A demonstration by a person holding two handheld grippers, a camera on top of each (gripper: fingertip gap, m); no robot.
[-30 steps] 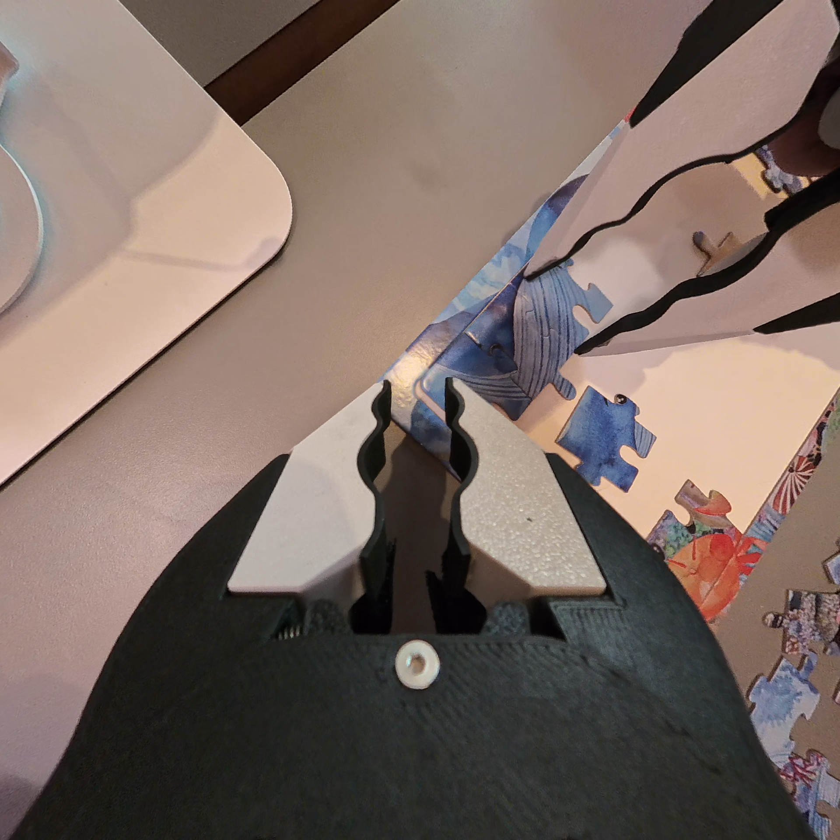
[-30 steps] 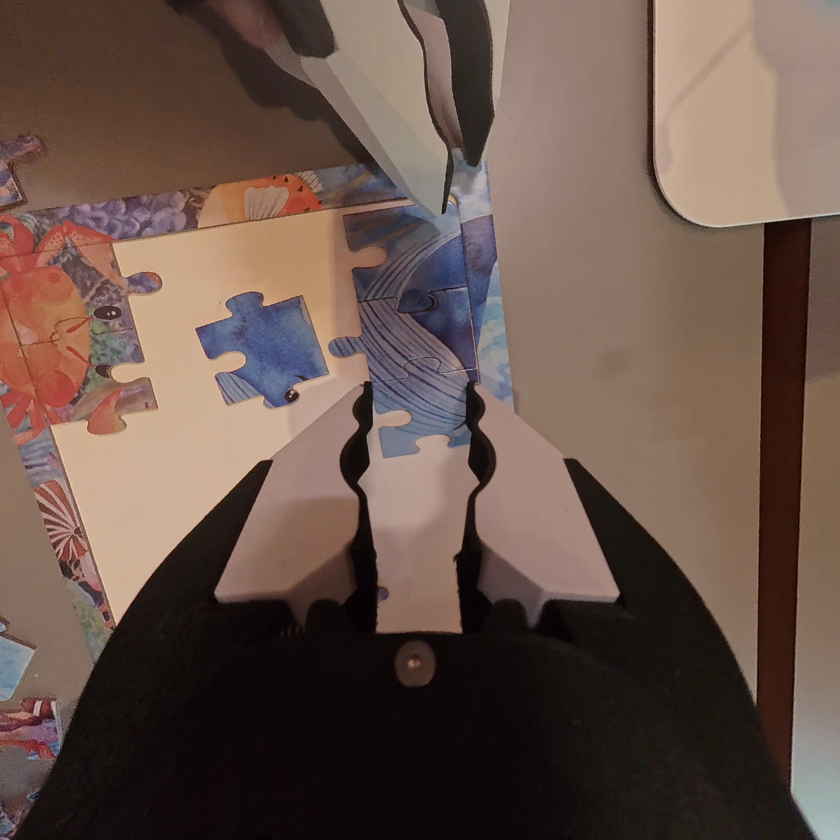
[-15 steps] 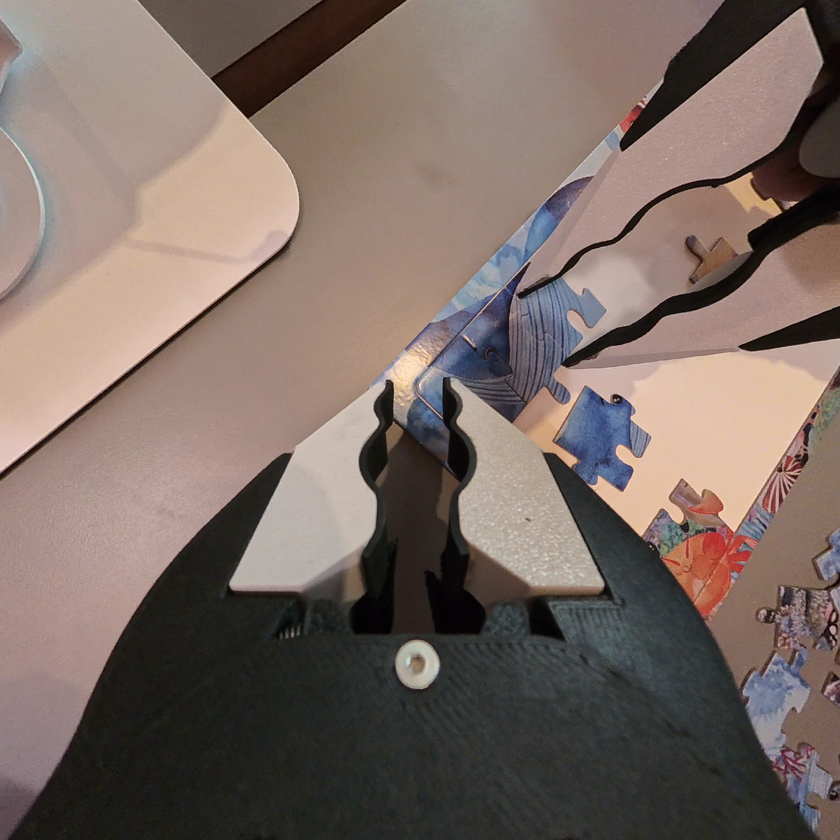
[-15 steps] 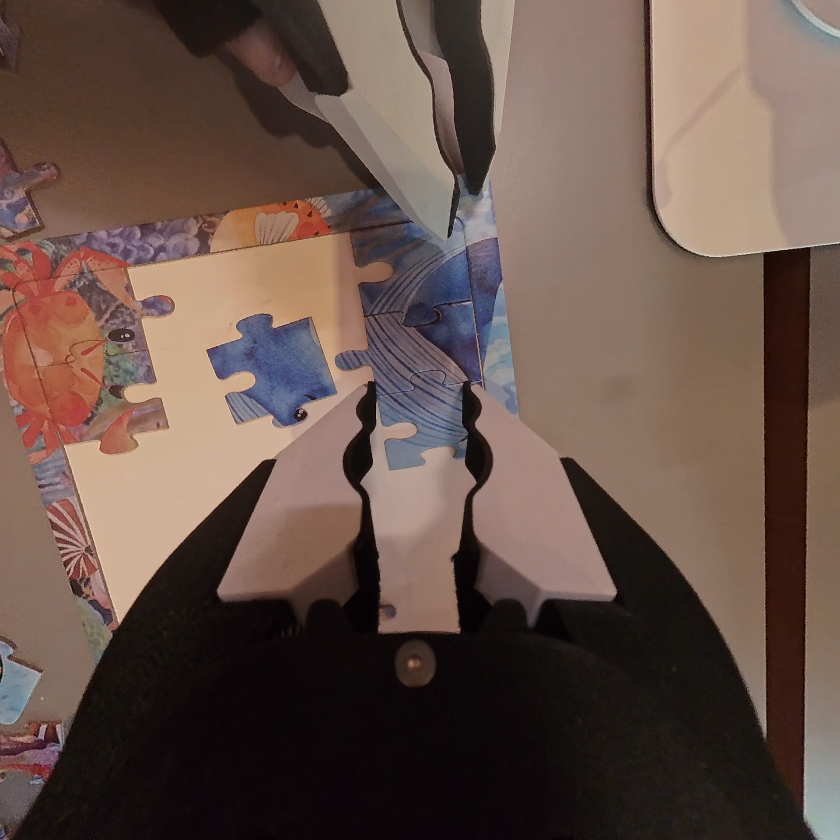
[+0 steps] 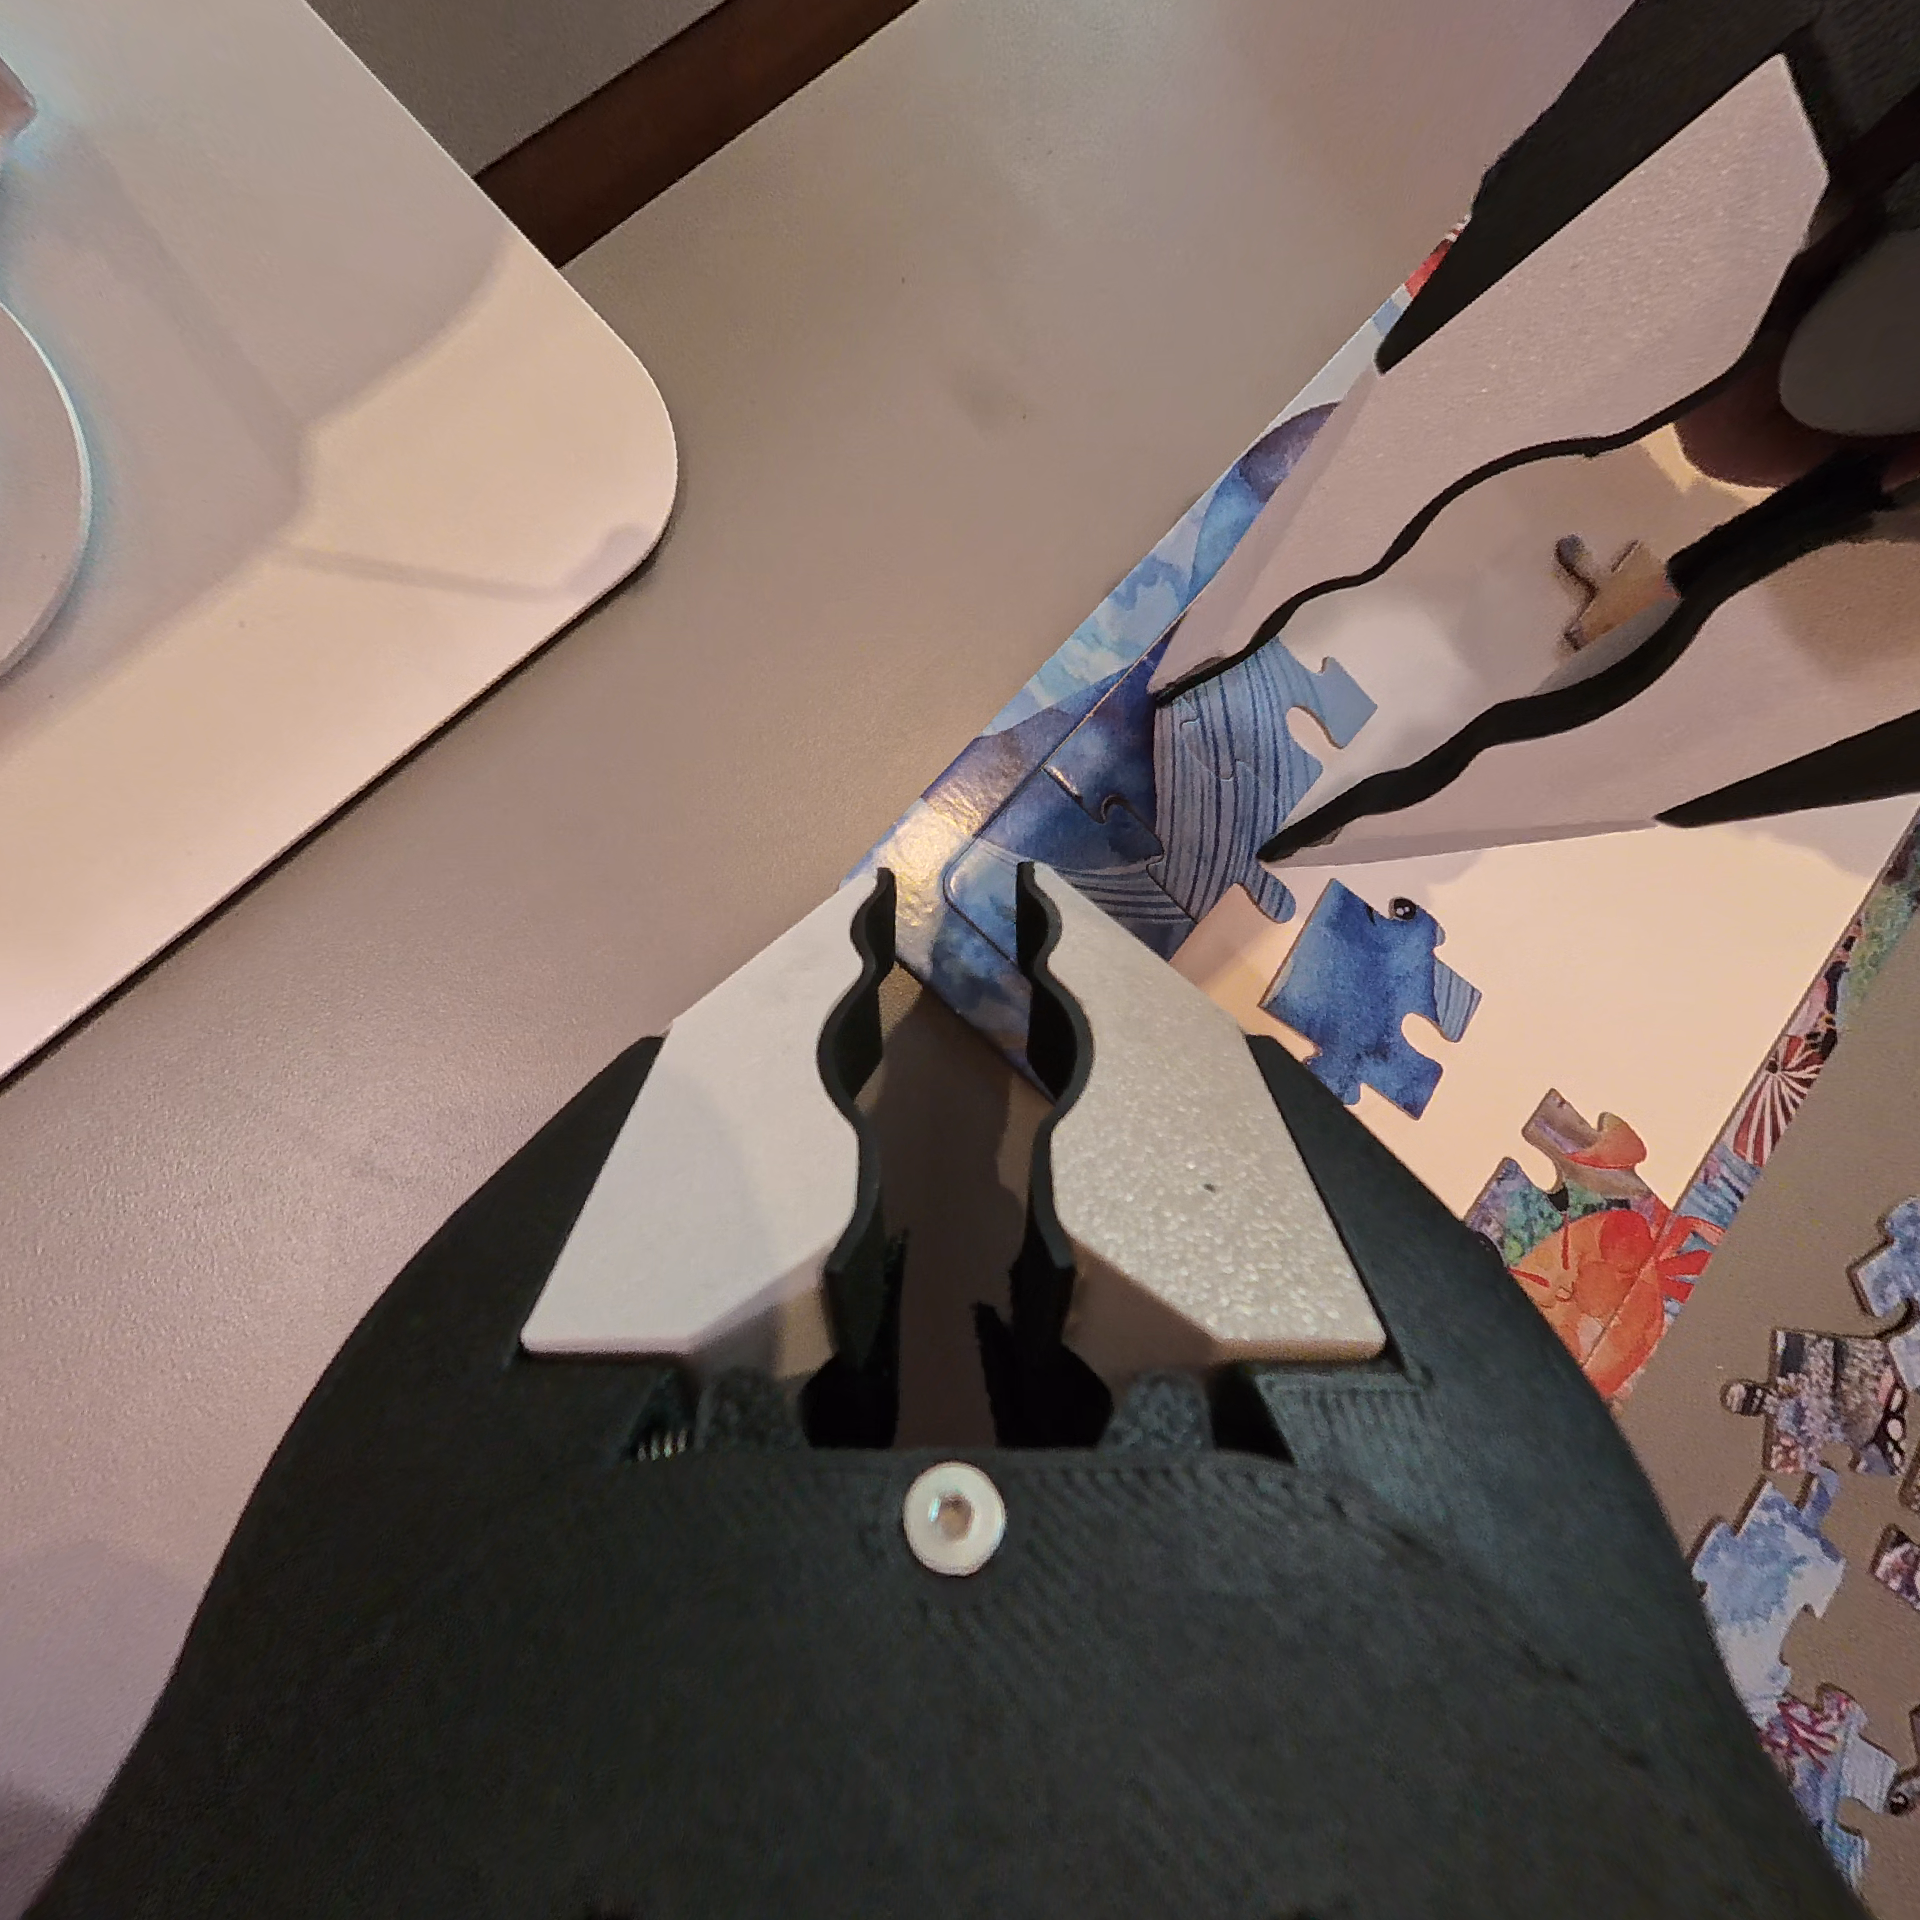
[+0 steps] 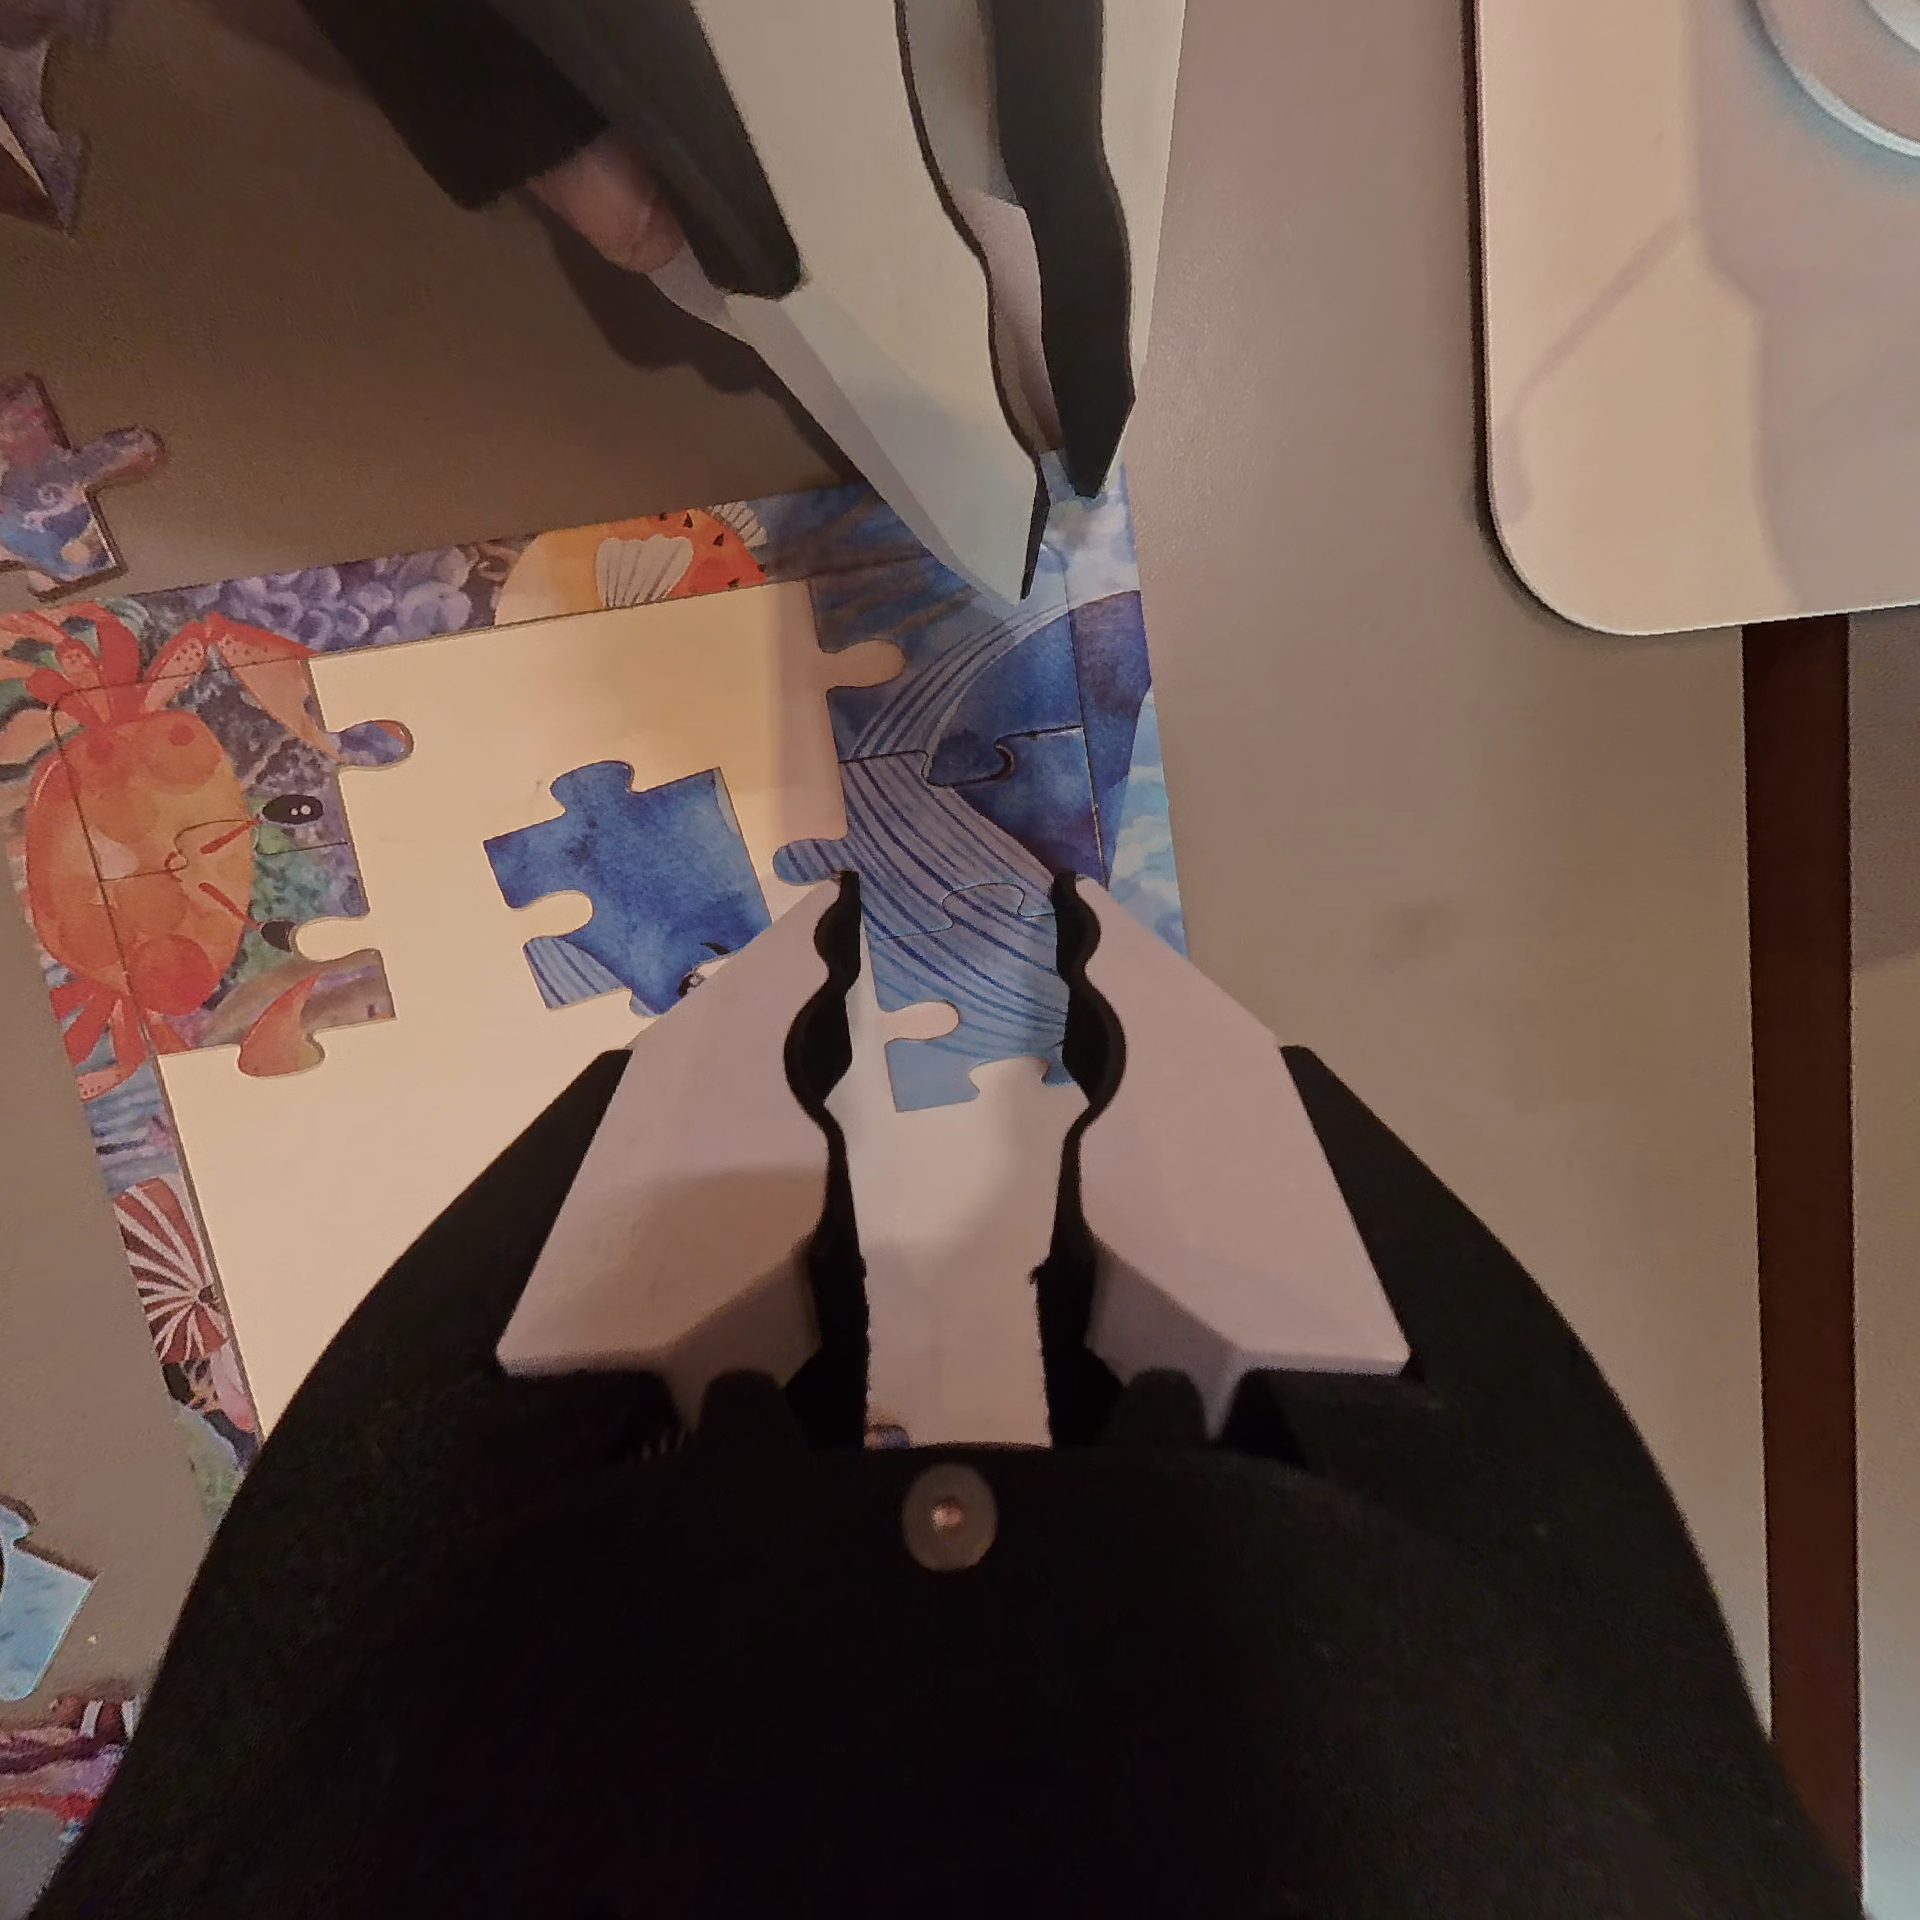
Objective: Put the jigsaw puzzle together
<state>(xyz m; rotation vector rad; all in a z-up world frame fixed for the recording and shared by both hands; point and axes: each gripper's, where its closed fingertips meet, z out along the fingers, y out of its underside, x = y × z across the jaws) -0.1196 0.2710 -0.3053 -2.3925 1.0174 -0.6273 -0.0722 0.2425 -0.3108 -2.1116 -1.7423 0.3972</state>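
Spreading across the grey table (image 6: 1403, 831), the puzzle tray (image 6: 468, 1174) lies at nine o'clock in the right wrist view, its cream floor mostly bare. A white board (image 5: 260, 468) sits at ten o'clock in the left wrist view. Whale pieces (image 6: 977, 831) are joined along the tray's edge, and a crab cluster (image 6: 156, 831) fills the nine o'clock side. The left gripper (image 5: 951, 894) hovers at the tray's corner, jaws slightly parted, holding nothing. The right gripper (image 6: 956, 883) is low over the whale pieces, jaws parted and empty. One loose blue piece (image 6: 634, 883) lies on the tray floor.
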